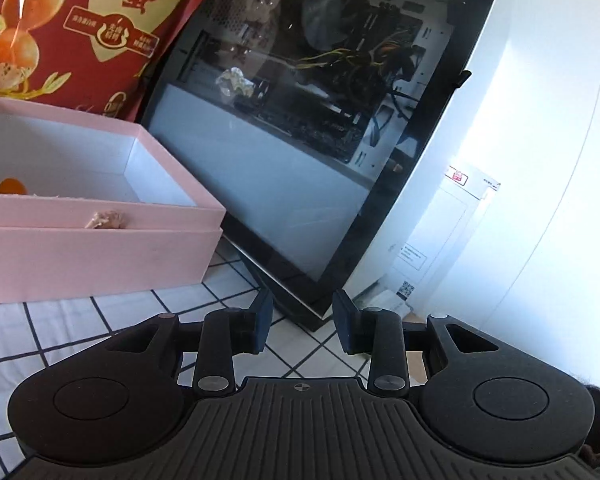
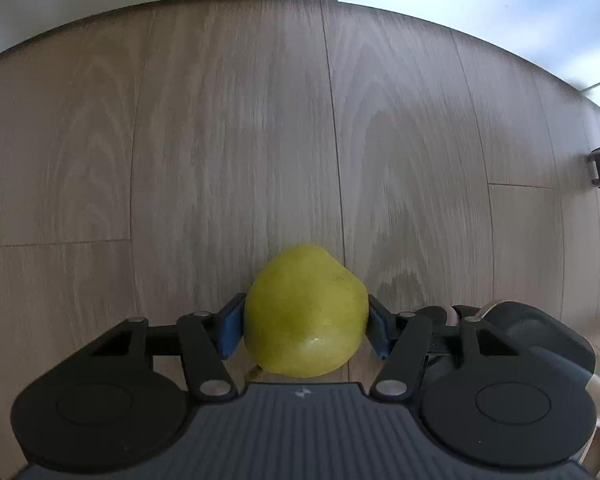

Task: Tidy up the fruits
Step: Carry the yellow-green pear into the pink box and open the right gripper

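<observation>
The right claw (image 2: pixel 306 330) pointed down at a wood-grain floor (image 2: pixel 240 140), its blue pads pressed on either side of a yellow-green pear (image 2: pixel 306 312) lying on the floor between them. The left claw (image 1: pixel 302 326) hung empty over a checked cloth (image 1: pixel 80 320), its jaws narrowly apart with nothing between them. Ahead and to its left stood a pink box (image 1: pixel 100 248) with an orange fruit (image 1: pixel 10 186) inside; straight ahead leaned a glass-sided computer case (image 1: pixel 300 120).
</observation>
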Demonstrator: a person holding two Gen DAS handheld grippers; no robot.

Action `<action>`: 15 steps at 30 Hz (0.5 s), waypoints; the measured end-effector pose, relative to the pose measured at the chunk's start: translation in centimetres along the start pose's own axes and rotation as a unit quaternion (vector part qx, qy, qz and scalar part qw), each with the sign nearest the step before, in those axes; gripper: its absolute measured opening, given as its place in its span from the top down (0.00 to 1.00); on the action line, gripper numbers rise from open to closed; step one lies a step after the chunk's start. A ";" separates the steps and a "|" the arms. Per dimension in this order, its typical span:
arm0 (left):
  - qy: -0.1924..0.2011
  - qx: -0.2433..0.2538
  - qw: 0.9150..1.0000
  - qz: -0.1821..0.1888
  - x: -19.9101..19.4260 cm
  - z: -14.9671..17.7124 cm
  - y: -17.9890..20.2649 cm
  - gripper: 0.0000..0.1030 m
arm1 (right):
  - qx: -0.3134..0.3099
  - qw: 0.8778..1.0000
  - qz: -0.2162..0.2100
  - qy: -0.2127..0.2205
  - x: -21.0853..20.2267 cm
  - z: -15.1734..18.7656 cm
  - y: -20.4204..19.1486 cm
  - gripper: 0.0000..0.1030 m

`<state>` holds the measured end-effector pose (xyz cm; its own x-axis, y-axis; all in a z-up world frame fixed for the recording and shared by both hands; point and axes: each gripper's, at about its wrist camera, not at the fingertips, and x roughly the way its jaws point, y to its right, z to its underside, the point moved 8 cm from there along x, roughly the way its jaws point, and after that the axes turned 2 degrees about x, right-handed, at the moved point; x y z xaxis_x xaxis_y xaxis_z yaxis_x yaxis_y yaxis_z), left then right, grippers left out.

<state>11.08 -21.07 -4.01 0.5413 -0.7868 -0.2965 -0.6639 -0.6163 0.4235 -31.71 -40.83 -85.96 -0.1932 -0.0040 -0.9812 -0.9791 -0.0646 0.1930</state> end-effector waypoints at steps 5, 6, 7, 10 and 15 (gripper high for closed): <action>0.004 0.002 1.000 0.017 -0.2 -0.1 0.4 0.64 | 0.024 0.999 -0.037 0.013 -4.7 0.5 -0.8 0.42; 0.006 0.002 1.000 0.021 -0.2 -0.1 0.5 0.64 | 0.042 0.997 -0.058 0.020 -6.7 0.4 -0.9 0.42; 0.008 0.002 1.000 0.025 -0.3 -0.2 0.6 0.64 | 0.068 0.993 -0.092 0.030 -9.6 0.3 -1.0 0.42; 0.012 0.006 0.999 0.033 -0.6 -0.2 0.9 0.64 | 0.103 0.970 -0.211 0.065 -20.4 -0.6 -1.4 0.42; 0.015 0.032 0.999 0.020 -0.9 -0.2 1.5 0.64 | 0.065 0.909 -0.389 0.136 -43.6 -0.7 -0.5 0.42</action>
<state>9.72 -21.28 -2.99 0.5275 -0.8106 -0.2542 -0.7172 -0.5853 0.3782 -22.78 -41.34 -43.33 0.5674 -0.2542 -0.7832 -0.8147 -0.0353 -0.5788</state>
